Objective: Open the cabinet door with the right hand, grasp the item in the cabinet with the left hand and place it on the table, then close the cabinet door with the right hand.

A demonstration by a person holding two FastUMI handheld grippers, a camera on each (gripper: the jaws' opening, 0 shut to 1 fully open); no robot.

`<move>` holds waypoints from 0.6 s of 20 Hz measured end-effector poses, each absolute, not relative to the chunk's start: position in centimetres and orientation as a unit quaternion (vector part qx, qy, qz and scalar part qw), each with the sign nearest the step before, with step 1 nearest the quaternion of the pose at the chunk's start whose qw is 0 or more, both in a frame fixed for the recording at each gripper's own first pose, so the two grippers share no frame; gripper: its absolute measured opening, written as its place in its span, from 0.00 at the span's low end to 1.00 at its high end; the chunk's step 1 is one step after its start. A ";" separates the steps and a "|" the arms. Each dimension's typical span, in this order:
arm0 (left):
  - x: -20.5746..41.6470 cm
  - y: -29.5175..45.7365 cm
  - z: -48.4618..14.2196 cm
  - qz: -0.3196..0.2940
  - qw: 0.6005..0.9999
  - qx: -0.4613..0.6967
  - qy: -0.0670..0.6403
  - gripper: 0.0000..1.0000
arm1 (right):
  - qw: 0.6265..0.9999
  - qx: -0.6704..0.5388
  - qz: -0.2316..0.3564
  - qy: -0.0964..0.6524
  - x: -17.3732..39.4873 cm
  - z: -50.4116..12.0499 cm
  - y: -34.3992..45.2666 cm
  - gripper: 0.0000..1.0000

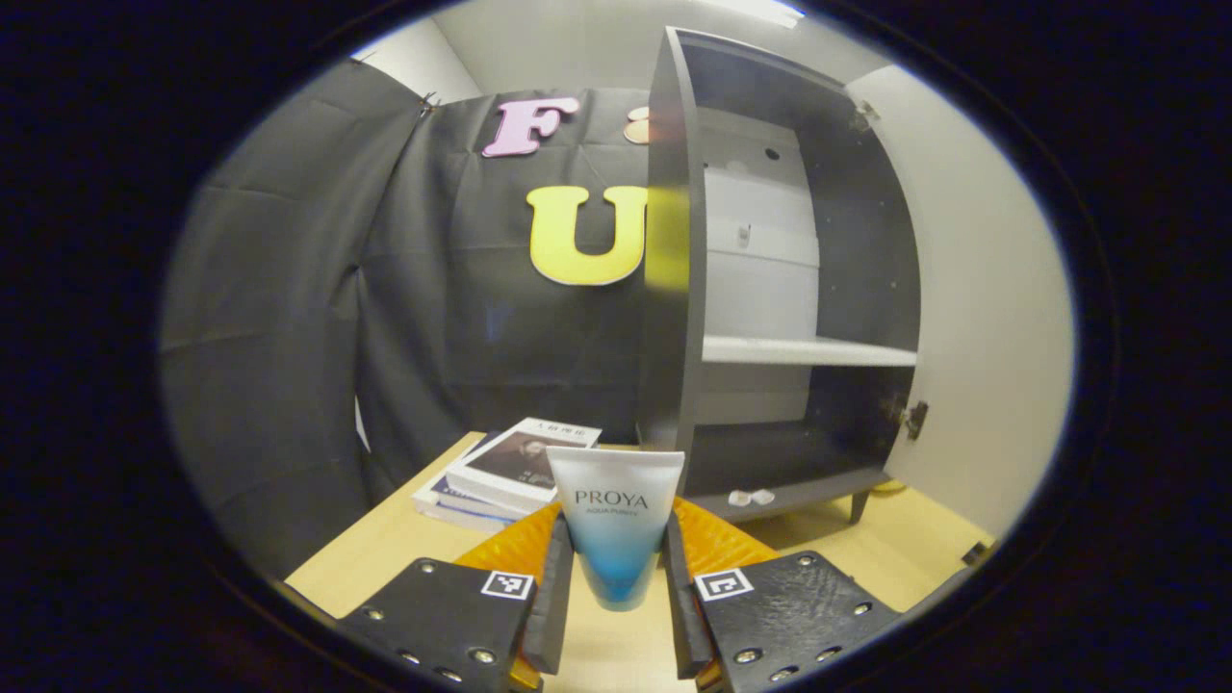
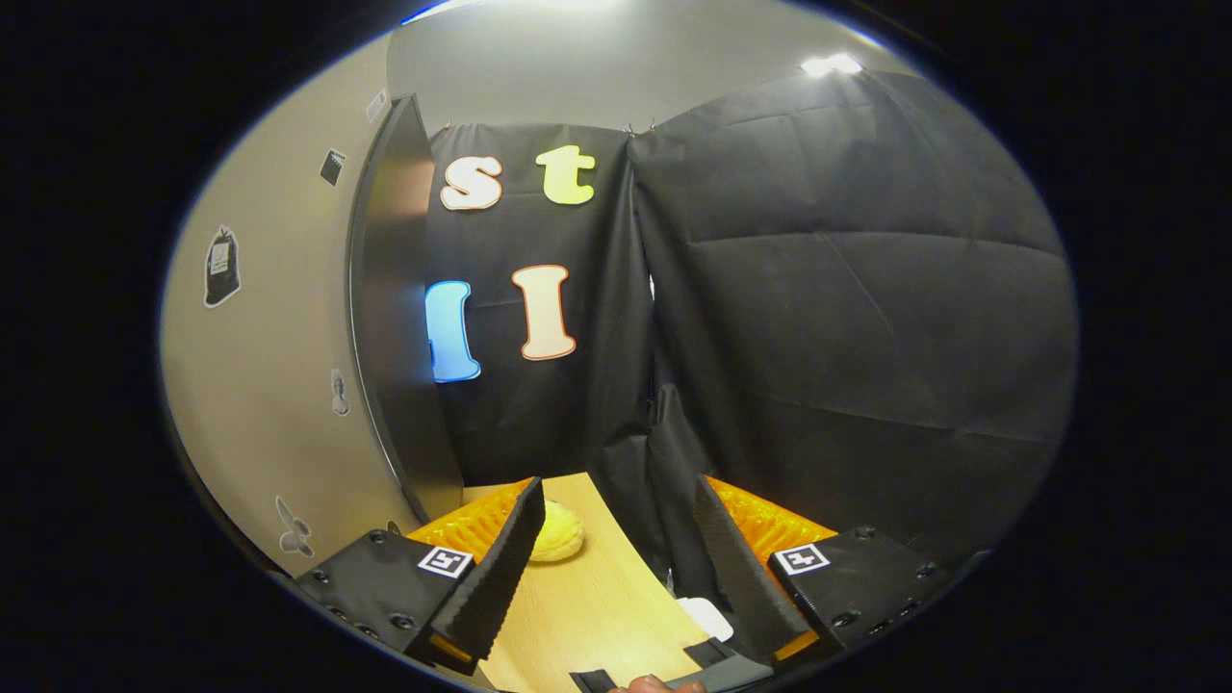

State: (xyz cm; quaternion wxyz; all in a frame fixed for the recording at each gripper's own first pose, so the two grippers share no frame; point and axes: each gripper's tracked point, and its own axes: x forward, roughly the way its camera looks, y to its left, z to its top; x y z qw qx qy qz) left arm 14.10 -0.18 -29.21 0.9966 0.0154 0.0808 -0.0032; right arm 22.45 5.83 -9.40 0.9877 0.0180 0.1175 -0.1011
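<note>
Tube: white-to-blue plastic tube (image 1: 616, 525), above pale wooden desk (image 1: 385, 549), clear of open dark cabinet (image 1: 770, 289).
Left gripper (image 1: 616, 587): jaws clamp it.
Right gripper (image 2: 616, 568): jaws wide, empty.
Placing: lower gently beside books (image 1: 510, 467).

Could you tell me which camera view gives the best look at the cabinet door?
The left gripper view: the door stands swung wide open at the right of the cabinet, its pale inner face showing. The right gripper view catches the door nearly edge-on as a dark strip, with its pale face at the left.
</note>
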 end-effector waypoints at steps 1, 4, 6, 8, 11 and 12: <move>13.3 -0.3 -31.2 -0.001 0.996 0.018 0.083 0.47 | 0.987 0.018 -0.101 0.124 22.0 -10.1 6.0 0.92; 11.1 -1.7 -36.5 -0.011 0.995 0.026 0.098 0.47 | 0.986 -0.003 -0.093 0.142 21.3 -11.1 6.5 0.98; 9.7 -2.4 -39.2 -0.011 0.994 0.024 0.102 0.47 | 0.986 -0.017 -0.097 0.137 21.4 -10.3 5.6 0.98; 8.7 -2.8 -41.2 -0.003 0.995 0.025 0.100 0.48 | 0.986 0.002 -0.107 0.131 21.5 -9.8 4.9 0.94; 8.0 -3.4 -43.9 -0.004 0.994 0.042 0.104 0.50 | 0.982 0.036 -0.146 0.113 21.3 -9.5 3.2 0.94; 7.9 -3.2 -44.9 -0.003 0.993 0.039 0.109 0.50 | 0.980 0.031 -0.157 0.119 21.1 -9.9 2.7 0.98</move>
